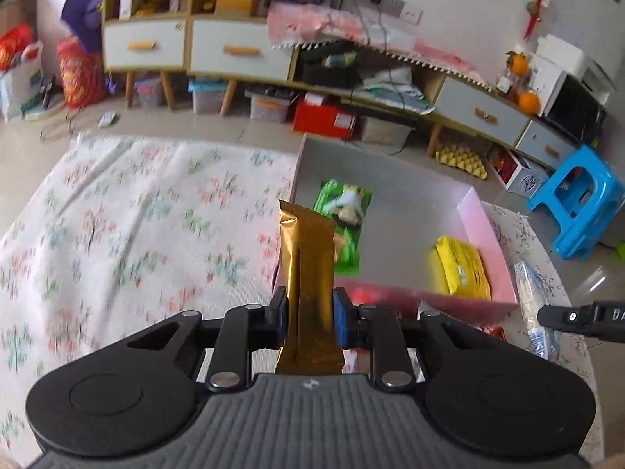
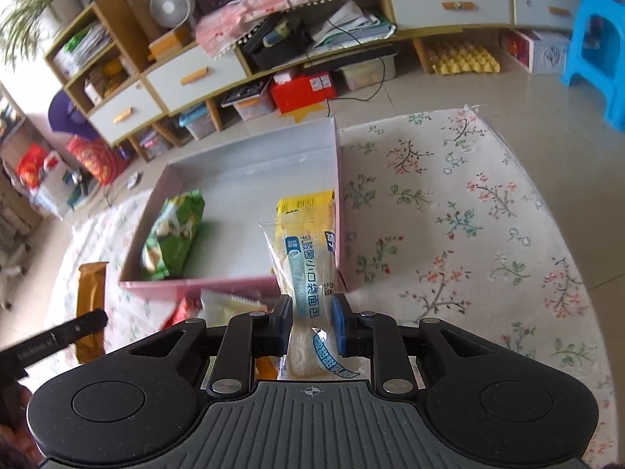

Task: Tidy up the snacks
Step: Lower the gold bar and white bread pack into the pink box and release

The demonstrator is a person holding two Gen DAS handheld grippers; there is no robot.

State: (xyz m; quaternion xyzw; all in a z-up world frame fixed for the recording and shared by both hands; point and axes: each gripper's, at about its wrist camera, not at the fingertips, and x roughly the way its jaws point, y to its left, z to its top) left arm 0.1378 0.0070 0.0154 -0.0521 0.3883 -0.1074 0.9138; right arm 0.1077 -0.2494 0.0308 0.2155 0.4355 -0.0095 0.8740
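My left gripper [image 1: 310, 314] is shut on a gold snack bar [image 1: 308, 273] and holds it upright just left of the pink box [image 1: 484, 222]. My right gripper [image 2: 310, 322] is shut on a clear bread packet [image 2: 308, 258] and holds it near the box's front wall [image 2: 195, 285]. Inside the box lie a green snack bag [image 1: 343, 215], also in the right wrist view [image 2: 172, 234], and a yellow packet [image 1: 461, 269], partly hidden behind the bread in the right wrist view [image 2: 300, 205]. The gold bar [image 2: 90, 305] and left gripper show at the right view's left edge.
The box sits on a floral cloth [image 2: 449, 215] over the table. More loose snacks, red and white [image 2: 218, 305], lie in front of the box. A blue stool [image 1: 578, 203] and low cabinets [image 1: 234, 51] stand on the floor beyond.
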